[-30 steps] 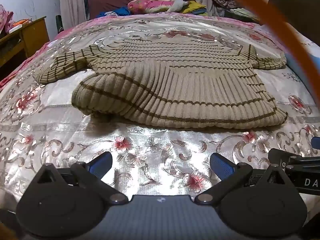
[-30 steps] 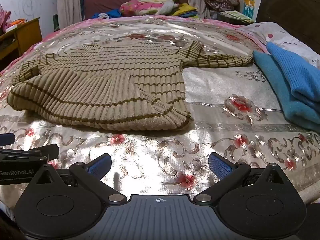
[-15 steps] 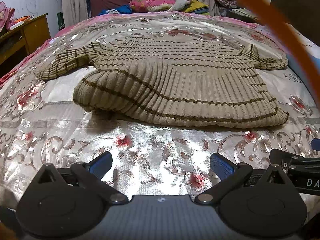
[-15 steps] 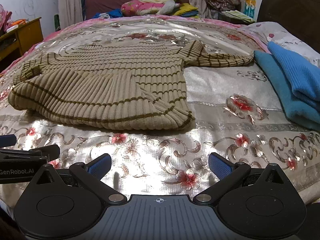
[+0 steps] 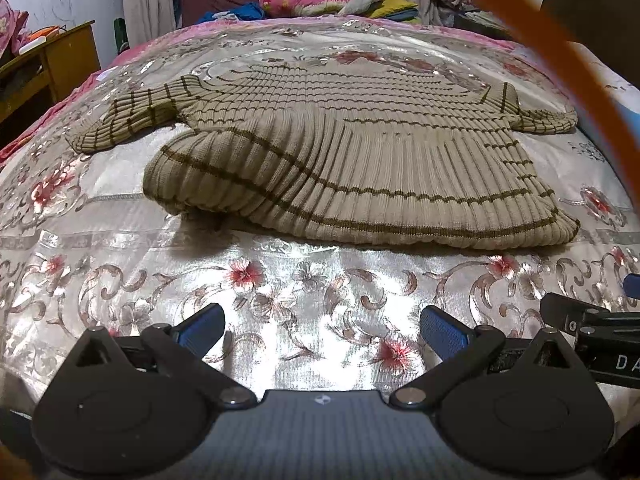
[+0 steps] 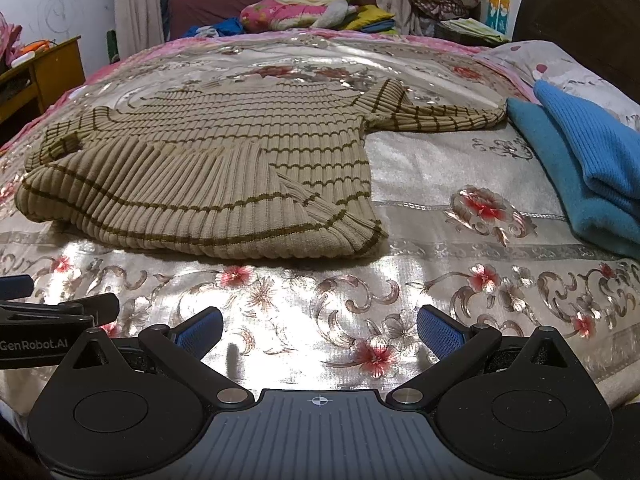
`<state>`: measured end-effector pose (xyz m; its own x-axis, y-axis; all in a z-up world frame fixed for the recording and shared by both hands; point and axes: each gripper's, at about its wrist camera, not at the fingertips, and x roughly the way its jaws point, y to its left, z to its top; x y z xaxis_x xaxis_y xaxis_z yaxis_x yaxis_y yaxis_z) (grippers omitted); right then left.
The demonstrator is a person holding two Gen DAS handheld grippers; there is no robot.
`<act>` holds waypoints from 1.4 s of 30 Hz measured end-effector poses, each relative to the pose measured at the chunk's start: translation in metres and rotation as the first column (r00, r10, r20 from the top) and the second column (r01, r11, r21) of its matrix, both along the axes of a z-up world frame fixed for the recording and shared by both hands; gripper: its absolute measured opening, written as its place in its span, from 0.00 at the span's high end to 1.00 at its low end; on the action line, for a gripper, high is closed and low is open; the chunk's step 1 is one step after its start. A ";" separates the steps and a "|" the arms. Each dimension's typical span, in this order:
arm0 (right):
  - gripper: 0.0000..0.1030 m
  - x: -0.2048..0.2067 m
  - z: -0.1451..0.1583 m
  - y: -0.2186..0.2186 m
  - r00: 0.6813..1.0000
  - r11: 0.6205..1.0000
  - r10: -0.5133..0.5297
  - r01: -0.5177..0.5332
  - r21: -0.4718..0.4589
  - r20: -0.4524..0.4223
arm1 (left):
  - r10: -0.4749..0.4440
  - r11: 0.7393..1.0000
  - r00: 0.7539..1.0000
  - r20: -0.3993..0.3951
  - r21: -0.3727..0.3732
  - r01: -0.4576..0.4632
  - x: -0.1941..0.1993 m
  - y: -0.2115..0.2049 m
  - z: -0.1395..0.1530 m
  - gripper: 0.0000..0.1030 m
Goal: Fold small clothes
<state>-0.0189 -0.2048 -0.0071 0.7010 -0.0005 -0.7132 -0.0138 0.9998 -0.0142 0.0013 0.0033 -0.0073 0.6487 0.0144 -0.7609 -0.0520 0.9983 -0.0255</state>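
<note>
The striped sweater (image 5: 360,168) is thick ribbed knit, matt and soft-looking. The bedspread (image 5: 304,292) under it is glossy satin-like cloth with raised floral embroidery. The blue folded garments (image 6: 580,168) look like fuzzy matt knit. Each gripper (image 5: 320,328) (image 6: 318,328) is matt black plastic with textured blue pads (image 6: 438,330). The desk (image 6: 44,68) is wood.

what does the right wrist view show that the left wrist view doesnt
Only the right wrist view shows the folded blue clothes beside the sweater's right sleeve, and the yellow carton by the headboard. Only the left wrist view shows a blurred orange strap crossing its upper right. Both show the striped beige sweater, hem folded up on the floral bedspread, and an open claw.
</note>
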 end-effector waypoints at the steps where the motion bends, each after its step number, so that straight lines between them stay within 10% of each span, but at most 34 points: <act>1: 0.00 0.000 0.000 0.000 1.000 1.000 0.001 -0.001 0.000 0.000 | -0.001 1.000 1.000 -0.001 -0.001 0.001 0.000 0.000 0.000 0.00; 42: 0.00 0.005 -0.003 -0.003 1.000 0.999 0.005 -0.005 0.037 -0.015 | -0.008 0.999 0.998 -0.068 -0.032 0.006 0.003 0.003 -0.014 0.00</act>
<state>-0.0144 -0.2081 -0.0104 0.6899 0.0297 -0.7233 -0.0186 0.9996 0.0232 0.0042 0.0066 -0.0211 0.5956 -0.0151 -0.8031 -0.0480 0.9974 -0.0543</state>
